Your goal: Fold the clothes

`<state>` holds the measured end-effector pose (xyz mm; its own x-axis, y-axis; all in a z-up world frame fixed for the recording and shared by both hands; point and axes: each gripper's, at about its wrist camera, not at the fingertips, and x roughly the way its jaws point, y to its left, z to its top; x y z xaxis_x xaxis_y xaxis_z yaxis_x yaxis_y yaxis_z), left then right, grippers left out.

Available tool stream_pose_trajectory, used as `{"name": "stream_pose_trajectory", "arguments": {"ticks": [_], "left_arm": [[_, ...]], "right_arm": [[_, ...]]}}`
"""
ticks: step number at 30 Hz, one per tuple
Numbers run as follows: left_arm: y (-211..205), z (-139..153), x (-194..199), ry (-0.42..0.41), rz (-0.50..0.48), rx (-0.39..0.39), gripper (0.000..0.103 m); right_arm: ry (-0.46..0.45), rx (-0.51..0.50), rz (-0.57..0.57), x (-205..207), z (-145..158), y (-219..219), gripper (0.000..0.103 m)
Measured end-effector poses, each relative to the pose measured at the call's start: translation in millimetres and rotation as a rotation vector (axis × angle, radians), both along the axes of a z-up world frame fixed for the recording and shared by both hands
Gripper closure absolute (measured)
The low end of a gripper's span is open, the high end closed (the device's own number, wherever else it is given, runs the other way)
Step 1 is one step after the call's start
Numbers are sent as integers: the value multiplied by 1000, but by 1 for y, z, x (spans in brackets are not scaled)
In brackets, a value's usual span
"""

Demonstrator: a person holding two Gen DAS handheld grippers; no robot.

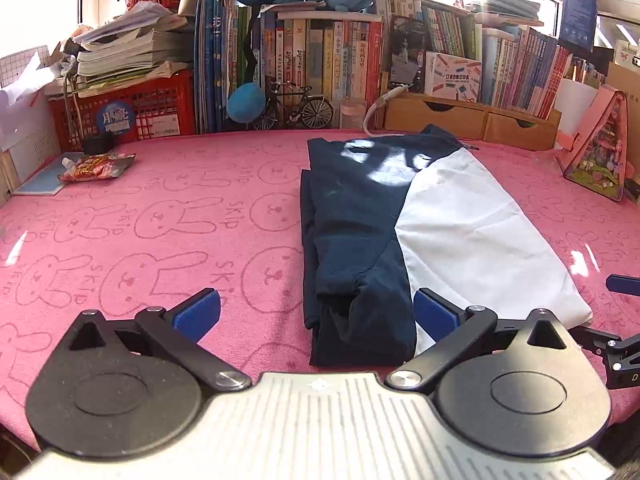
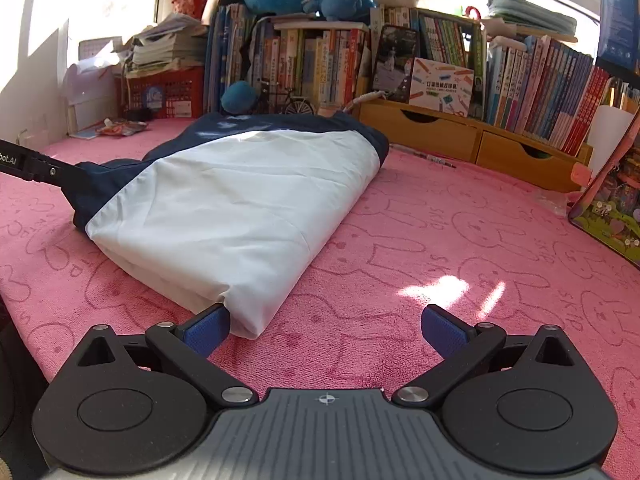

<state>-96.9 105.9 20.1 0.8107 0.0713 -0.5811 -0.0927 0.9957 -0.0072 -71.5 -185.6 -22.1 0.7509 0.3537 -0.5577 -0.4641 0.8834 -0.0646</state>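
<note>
While both tools sit low at the near edge of the pink rabbit-print cloth (image 1: pixel 160 208), the garment (image 1: pixel 360 240) lies directly ahead of them, folded lengthwise into a long strip, navy on one side and white on the other. It appears soft and light, several layers thick, and likely to slump or unfold if lifted by one layer only. A sound hold would take the whole stack at the near end, one tool at each near corner.

The left gripper (image 1: pixel 316 312) is spread wide; the navy near end sits between its fingers, unpinched. The right gripper (image 2: pixel 326 328) is likewise spread and holds nothing; its left pad (image 2: pixel 208 330) is touching or just beside the white near corner, while its right pad stands over bare cloth. Both tools point forward along the strip, roughly level with the surface.

Judgement: the lengthwise fold looks complete; a crosswise fold, near end toward far end, seems next.
</note>
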Motion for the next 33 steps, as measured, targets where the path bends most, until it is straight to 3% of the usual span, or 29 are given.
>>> {"name": "stream_pose_trajectory", "arguments": {"ticks": [4,8,13,16,24,28,33], "left_arm": [[0,-13,21,61,58,75,0],[5,-37,26,130,55,90,0],[17,-42,29,156,40,-3,0],[23,-45,26,146,16,-20,0],[31,-43,15,141,-8,-21,0],[34,-33,6,179,-46,-50,0],[13,-16,-2,138,-118,24,0]], "right_arm": [[-6,-8,37,2,-3,16,0],[-23,-49,4,4,-3,14,0],[110,64,-31,19,-7,-19,0],[92,40,-13,17,-9,-22,0],[120,47,-14,16,-5,-25,0],[147,58,-14,11,-1,-35,0],[186,111,14,9,7,-45,0]]}}
